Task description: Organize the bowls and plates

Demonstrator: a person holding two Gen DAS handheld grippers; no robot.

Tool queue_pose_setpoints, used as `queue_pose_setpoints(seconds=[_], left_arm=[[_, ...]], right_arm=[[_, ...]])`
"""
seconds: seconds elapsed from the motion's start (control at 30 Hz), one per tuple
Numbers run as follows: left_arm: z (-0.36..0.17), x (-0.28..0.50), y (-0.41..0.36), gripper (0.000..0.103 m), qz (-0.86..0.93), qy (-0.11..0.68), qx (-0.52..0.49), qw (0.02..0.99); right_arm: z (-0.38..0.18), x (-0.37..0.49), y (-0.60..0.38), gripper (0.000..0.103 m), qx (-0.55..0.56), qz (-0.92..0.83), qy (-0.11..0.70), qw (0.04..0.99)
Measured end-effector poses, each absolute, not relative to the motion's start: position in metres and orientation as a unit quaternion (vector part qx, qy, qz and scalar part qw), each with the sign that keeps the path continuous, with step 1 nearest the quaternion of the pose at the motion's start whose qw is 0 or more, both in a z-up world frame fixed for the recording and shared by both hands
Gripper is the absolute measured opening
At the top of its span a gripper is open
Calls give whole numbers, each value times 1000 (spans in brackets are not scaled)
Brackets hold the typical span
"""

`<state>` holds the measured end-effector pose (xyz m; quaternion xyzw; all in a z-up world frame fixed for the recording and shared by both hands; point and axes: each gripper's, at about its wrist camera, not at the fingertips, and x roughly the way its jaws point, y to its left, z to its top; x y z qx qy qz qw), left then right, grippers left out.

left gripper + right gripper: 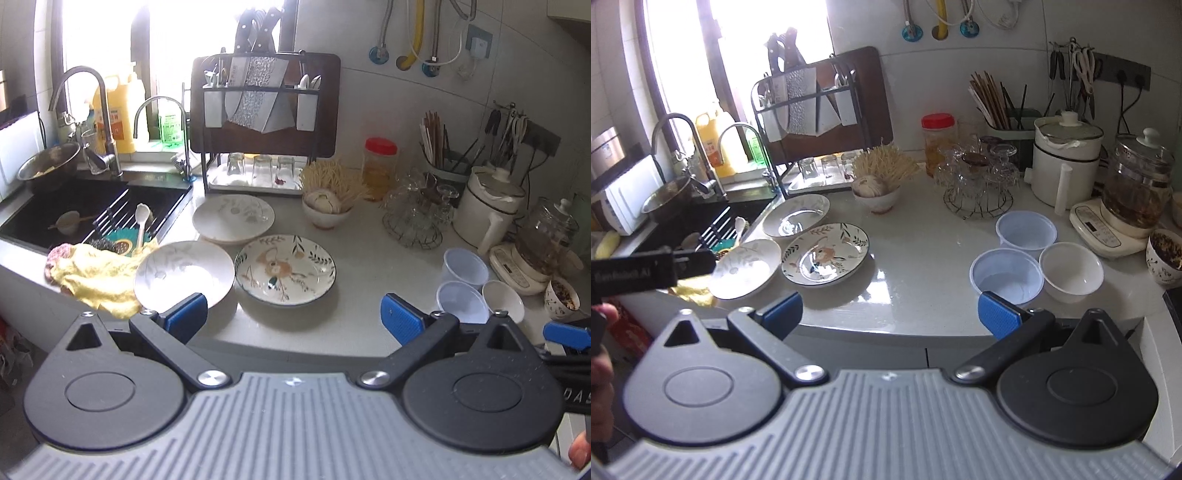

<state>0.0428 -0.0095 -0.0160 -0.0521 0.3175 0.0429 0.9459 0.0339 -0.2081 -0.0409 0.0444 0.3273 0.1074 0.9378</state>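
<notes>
Three plates lie on the grey counter: a white one (183, 275) nearest the sink, a flower-patterned one (285, 269) beside it, and a pale one (233, 218) behind. They also show in the right wrist view (746, 268), (825, 254), (796, 216). Two clear plastic bowls (1026, 229), (1006, 275) and a white bowl (1071, 272) sit at the right. My left gripper (293, 319) is open and empty at the counter's front edge. My right gripper (890, 314) is open and empty, near the front plastic bowl.
A black sink (92, 210) with a yellow cloth (96, 277) on its rim is at the left. A knife and glass rack (264, 122), a bowl of garlic (327, 208), a glass-cup stand (417, 210), a white pot (487, 206) and a kettle (1134, 192) line the back.
</notes>
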Motion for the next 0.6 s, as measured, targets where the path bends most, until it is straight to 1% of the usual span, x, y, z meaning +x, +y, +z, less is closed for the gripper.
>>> queue_pose_setpoints(seconds=[0.33, 0.5, 0.6], left_arm=[[-34, 71, 4, 102, 42, 345, -40, 937], [-51, 87, 30, 102, 39, 370, -59, 926], [-57, 100, 47, 102, 40, 377, -50, 924]], right_arm=[[-51, 53, -202, 103, 66, 104, 342, 931], [-53, 66, -188, 103, 60, 106, 339, 933], [-53, 77, -175, 103, 57, 108, 339, 933]])
